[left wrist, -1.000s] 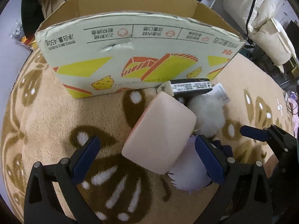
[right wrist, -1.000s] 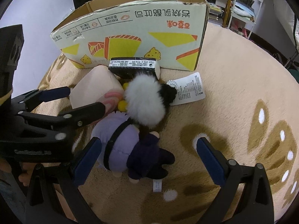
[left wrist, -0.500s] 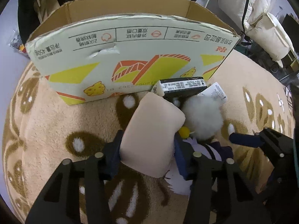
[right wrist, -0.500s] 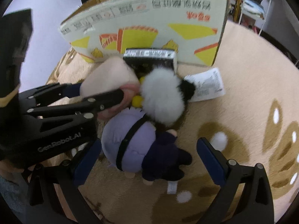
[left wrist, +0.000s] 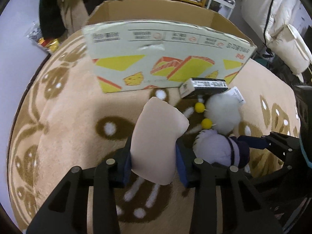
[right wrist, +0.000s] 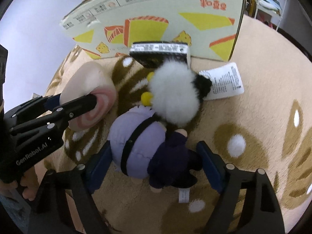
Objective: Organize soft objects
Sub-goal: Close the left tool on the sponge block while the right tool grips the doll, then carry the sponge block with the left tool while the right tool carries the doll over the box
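My left gripper [left wrist: 154, 159] is shut on a peach plush cushion [left wrist: 158, 136] and holds it off the rug; the cushion also shows in the right wrist view [right wrist: 91, 95] with a pink swirl on its face. My right gripper [right wrist: 154, 165] is open, its jaws on either side of a lavender and navy plush doll [right wrist: 148, 152], which also shows in the left wrist view [left wrist: 220, 148]. A white fluffy plush [right wrist: 175, 95] with yellow pompoms and a paper tag [right wrist: 226, 81] lies just beyond the doll.
An open cardboard box [left wrist: 165, 58] printed with yellow cheese shapes stands on the tan patterned rug [left wrist: 68, 126] behind the toys. A small black box [left wrist: 204, 85] leans at its base. Shelves and white bedding stand beyond.
My left gripper closed on the peach cushion and lifted it back away from the box. My right gripper moved in over the lavender doll and narrowed around it.
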The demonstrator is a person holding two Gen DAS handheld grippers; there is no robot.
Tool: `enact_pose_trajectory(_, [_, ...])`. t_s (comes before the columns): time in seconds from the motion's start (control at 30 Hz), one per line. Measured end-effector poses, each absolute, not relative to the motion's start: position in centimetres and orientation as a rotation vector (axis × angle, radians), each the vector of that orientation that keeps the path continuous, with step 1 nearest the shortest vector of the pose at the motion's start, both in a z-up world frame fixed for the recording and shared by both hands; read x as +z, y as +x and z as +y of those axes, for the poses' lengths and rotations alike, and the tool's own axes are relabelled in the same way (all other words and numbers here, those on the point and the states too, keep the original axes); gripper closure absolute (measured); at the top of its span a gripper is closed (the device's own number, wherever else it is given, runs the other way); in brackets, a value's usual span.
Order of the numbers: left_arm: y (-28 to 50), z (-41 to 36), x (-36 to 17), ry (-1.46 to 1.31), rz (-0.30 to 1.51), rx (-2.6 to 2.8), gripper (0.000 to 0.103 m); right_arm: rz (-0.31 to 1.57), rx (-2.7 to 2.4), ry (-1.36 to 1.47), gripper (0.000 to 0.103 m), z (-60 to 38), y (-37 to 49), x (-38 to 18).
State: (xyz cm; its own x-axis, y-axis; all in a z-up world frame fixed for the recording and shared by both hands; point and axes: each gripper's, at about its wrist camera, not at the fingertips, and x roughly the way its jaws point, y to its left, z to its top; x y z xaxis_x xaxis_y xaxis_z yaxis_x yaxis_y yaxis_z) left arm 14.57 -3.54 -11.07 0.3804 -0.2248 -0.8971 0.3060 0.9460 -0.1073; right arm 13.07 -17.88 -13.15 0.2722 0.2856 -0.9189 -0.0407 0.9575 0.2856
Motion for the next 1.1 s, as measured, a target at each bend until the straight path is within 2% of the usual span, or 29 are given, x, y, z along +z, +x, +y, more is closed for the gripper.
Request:
enact_pose_trajectory(0.4, [13.2, -2.9, -7.9, 0.052, 1.04, -0.276, 0.066, 1.064, 0.16, 0.28, 0.015, -21.0, 11.2, -7.2])
enact_pose_trajectory(0.67, [11.8, -2.8, -4.2, 0.102, 0.907, -0.228, 0.066, 0.893, 0.126, 0.275, 0.014, -22.8, 10.4, -2.2])
enact_pose_trajectory(0.87, [12.2, -3.2, -0.6, 0.122, 0.803, -0.21, 0.066, 0.79, 0.127, 0.256, 0.014, -23.0, 11.5, 1.6])
enact_pose_trajectory(1.1, [14.8, -3.8, 2.1, 0.129, 0.734, -0.194, 0.066, 0.729, 0.131, 0.226, 0.014, -22.5, 14.3, 3.4])
